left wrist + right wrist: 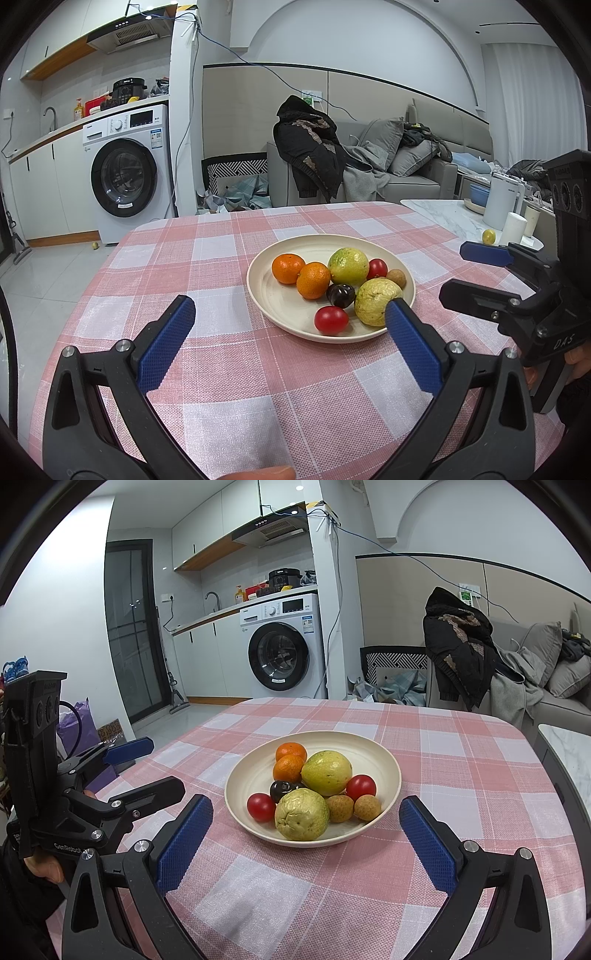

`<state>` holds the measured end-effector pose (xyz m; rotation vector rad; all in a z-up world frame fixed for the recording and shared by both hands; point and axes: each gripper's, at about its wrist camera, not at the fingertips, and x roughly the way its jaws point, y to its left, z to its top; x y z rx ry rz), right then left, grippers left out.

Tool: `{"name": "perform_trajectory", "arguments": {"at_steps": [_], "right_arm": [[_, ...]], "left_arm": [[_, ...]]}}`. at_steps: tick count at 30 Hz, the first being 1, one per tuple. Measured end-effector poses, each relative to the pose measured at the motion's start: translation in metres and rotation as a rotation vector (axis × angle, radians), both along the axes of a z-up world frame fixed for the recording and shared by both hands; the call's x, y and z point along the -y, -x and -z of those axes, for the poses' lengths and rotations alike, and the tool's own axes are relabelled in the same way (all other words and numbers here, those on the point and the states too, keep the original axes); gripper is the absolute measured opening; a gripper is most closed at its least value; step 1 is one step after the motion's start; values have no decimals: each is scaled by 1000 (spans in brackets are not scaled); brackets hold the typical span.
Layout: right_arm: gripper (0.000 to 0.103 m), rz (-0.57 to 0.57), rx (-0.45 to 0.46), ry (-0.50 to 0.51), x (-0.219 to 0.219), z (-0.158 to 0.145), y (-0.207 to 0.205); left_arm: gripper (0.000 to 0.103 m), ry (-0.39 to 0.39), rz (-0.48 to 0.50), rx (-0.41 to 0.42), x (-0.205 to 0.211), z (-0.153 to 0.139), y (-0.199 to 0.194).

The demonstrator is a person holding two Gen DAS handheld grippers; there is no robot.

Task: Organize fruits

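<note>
Fruits point(314, 790) all sit gathered in the cream plate point(384, 760) on the checked tablecloth point(443, 738); both grippers, left point(290, 317) and right point(304, 819), hover spread wide and hold nothing, so sorting looks done.

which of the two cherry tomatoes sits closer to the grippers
The cherry tomato at the plate's near rim, beside the dark plum. The other tomato lies farther back, right of the green guava.

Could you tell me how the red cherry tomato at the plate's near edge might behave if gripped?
The cherry tomato looks round and glossy, so it may slip or roll. It probably bruises easily, so squeeze gently. It sits apart from most fruit on the plate, so access seems easy.
</note>
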<state>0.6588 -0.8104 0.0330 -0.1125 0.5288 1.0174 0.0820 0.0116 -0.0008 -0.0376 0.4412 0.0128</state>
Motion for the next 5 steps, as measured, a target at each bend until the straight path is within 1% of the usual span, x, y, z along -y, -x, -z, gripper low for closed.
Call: {"name": "perform_trajectory", "arguments": {"at_steps": [5], "right_arm": [[103,0,0,0,0,0,0]], "left_arm": [[103,-1,4,3,0,0,0]]}}
